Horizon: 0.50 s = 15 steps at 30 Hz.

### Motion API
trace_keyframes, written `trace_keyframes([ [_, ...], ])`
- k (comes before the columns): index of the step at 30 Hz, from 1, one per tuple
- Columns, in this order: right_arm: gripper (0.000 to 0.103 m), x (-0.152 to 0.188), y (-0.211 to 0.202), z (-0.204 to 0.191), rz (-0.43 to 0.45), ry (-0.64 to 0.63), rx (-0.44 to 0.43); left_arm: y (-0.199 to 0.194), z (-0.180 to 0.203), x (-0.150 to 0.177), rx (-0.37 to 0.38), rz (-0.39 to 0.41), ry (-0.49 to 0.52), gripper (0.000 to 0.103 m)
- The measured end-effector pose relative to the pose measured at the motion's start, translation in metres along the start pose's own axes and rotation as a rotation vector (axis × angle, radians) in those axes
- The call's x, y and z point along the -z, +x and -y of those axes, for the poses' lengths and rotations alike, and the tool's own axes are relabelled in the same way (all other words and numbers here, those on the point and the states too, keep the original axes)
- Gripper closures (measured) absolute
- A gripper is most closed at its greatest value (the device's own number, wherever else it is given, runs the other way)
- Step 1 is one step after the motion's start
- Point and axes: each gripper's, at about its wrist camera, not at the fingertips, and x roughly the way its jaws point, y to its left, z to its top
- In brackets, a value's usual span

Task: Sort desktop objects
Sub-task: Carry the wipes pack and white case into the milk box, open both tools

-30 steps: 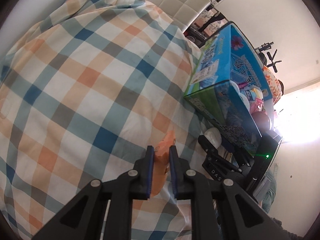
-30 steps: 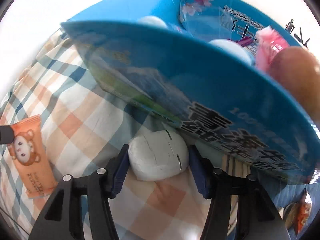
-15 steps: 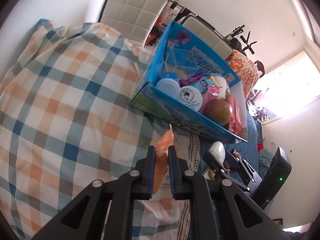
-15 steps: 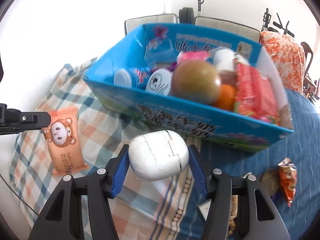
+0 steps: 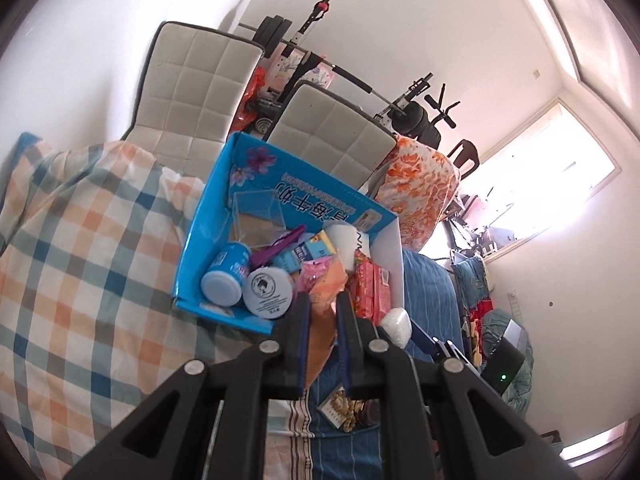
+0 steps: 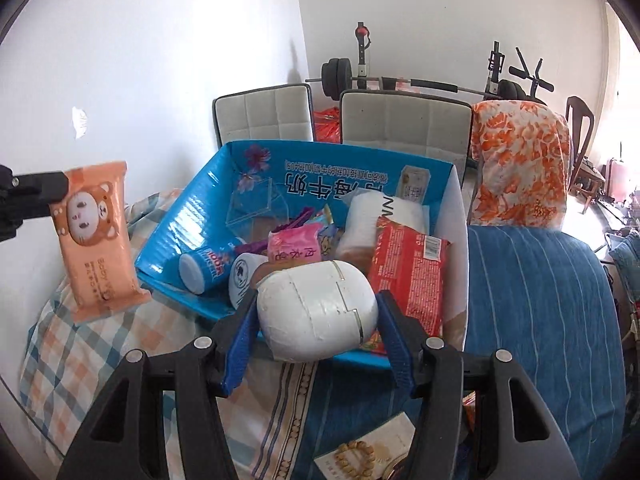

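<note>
Left gripper point(image 5: 322, 322): clamped on an orange wipes pack point(image 6: 96, 240), held in the air, left of and near the blue box point(image 6: 188, 216). Right gripper point(image 6: 316, 320): closed on a white egg-shaped case point(image 6: 316, 312), held in the air at the box's near edge. Box: open, resting on a bed between a checked cloth point(image 5: 80, 260) and a blue blanket point(image 6: 532, 300); contents include a blue can point(image 6: 202, 268), a pink packet point(image 6: 294, 246) and a red packet point(image 6: 408, 276).

Left claw point(image 5: 322, 312) pinched, right claw point(image 6: 316, 320) clamped, half-spread.
</note>
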Motion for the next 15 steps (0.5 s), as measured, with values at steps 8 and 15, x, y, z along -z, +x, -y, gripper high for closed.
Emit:
trace_keyframes([
  [8, 0.043, -0.004, 0.049, 0.019, -0.099, 0.054, 0.040, 0.052, 0.028, -0.026, -0.159, 0.008, 0.145, 0.091],
  [15, 0.043, 0.003, 0.065, 0.030, -0.157, 0.064, 0.068, 0.109, 0.028, -0.023, -0.235, -0.067, 0.168, 0.091],
])
